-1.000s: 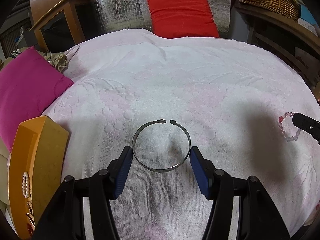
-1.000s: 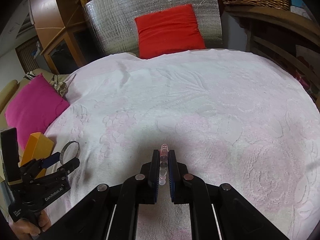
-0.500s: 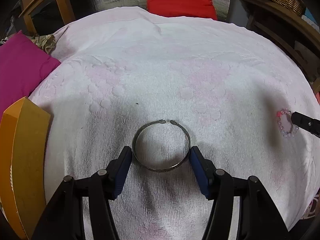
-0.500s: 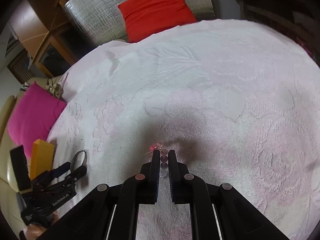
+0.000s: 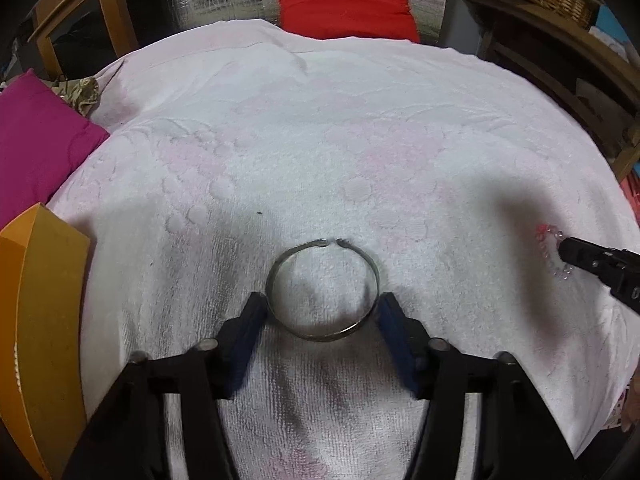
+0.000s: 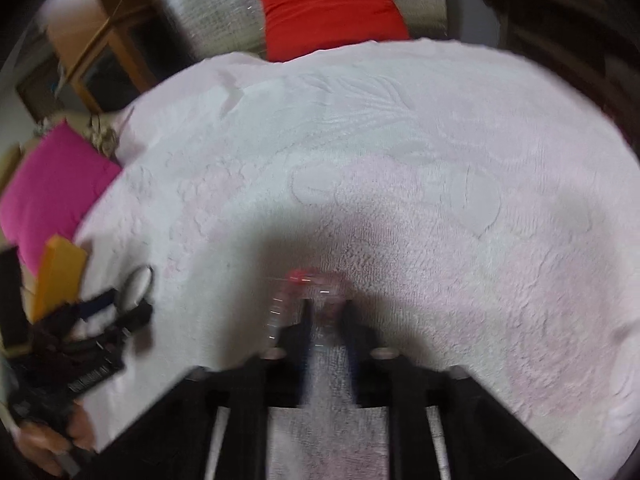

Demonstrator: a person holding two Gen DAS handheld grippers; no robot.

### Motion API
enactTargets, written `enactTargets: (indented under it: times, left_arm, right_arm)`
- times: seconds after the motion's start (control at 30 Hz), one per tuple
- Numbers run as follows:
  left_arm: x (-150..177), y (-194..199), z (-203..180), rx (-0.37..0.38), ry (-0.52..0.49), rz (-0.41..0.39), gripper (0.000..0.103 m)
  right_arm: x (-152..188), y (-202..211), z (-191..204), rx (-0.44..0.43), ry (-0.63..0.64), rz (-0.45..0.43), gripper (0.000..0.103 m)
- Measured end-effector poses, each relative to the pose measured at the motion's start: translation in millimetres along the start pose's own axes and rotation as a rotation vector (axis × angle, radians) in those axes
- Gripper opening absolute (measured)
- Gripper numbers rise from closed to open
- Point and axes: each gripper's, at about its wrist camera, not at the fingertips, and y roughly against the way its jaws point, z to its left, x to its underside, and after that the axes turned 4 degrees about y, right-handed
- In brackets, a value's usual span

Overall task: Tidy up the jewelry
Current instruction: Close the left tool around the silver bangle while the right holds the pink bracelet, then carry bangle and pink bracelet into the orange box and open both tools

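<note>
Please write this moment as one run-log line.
left gripper: closing, bangle between pads | right gripper: shut on bead bracelet, low over towel | box: left edge

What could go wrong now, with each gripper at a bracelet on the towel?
The left gripper is closing around the open metal bangle. Its thin, round rim may slip from the pads or dig into the soft towel.

The right gripper is shut on the beaded bracelet. The loose beads hang beside the fingers and may snag the towel's loops.
</note>
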Motion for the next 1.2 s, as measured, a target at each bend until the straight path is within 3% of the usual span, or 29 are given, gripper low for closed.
enactTargets:
  times: [0.23,0.53,0.8,0.97,1.03,1.1,1.2]
  left_arm:
    - [-0.8,20.8,0.5,-0.026,0.007,-0.075,0.058]
    - [10.1,69.7,2.9,-0.113,0.026,-0.195,0.058]
    - [28.6,127.3,32.7,-0.156,0.09,-0.275,0.059]
    - [57.1,175.0,86.8,-0.239,0.129,-0.297,0.059]
    - [70.5,197.6,120.3,-0.243,0.177,-0.303,0.059]
    - [87.3,221.3,159.3,-0.312,0.202,-0.313,0.059]
    - [113.8,230.2,219.4,-0.377,0.264,-0.248,0.059]
  right_arm:
    - [-5.7,23.7,3.4,0.004,0.017,-0.117,0.009]
    - [-6.0,43.0,18.5,-0.047,0.017,-0.194,0.009]
    - [-5.4,57.1,56.5,-0.11,0.066,-0.252,0.009]
    - [-24.4,69.1,131.7,-0.295,0.164,-0.252,0.009]
    - [-35.9,68.4,179.9,-0.387,0.227,-0.228,0.009]
    - [-45.9,62.3,227.4,-0.459,0.286,-0.201,0.009]
    - [-55.8,44.2,300.2,-0.538,0.362,-0.15,0.009]
